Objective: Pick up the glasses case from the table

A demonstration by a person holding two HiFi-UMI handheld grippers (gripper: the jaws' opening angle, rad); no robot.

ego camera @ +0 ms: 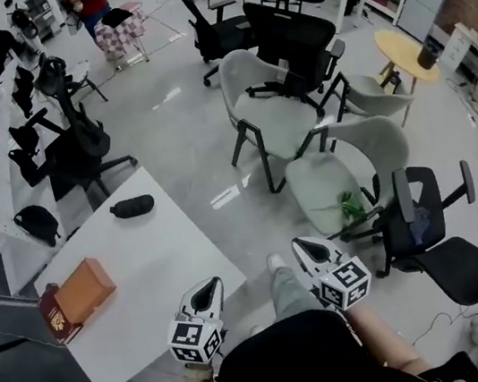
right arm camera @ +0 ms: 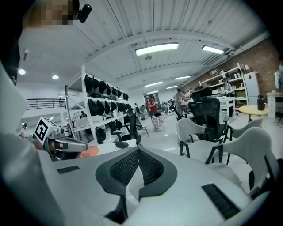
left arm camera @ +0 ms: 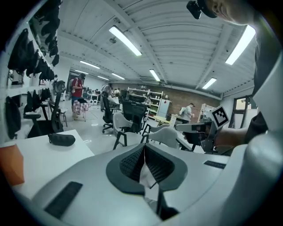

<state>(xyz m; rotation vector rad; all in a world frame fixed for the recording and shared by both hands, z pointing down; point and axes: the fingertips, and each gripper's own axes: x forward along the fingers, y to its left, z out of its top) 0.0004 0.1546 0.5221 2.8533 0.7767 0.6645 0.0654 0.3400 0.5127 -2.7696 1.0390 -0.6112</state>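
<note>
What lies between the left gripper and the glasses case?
Head view: only bare table between left gripper and glasses case; orange box lies aside.

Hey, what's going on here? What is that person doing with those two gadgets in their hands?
A person stands at the near corner of a white table, holding a gripper in each hand. The left gripper and the right gripper are both shut and empty, held close to the person's body. The black glasses case lies at the table's far end, apart from both grippers and not yet picked up. An orange box sits by the table's left edge.
</note>
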